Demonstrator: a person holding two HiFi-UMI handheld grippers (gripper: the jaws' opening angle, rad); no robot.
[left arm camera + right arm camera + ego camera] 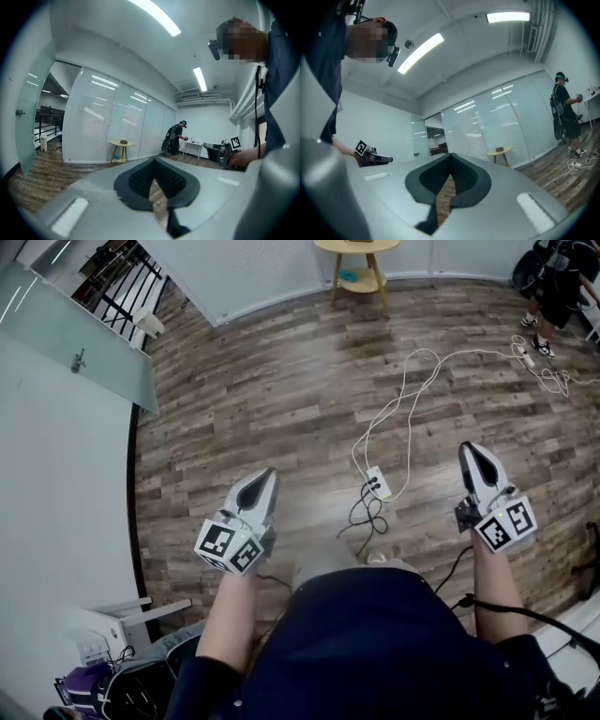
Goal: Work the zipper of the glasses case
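Standing over the wooden floor [281,399], the person [375,643] holds both claws out in the air. The left claw [268,474] and the right claw [470,449] are each closed, with nothing between the pads. A white power strip [378,483] lies on the floor between them. The glasses case appears in no view.

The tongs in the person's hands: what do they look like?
The left tongs and right tongs are pale grey and pointed, with black ribbed pads inside. Each carries a white cube printed with black square markers. The person wears a dark navy top.
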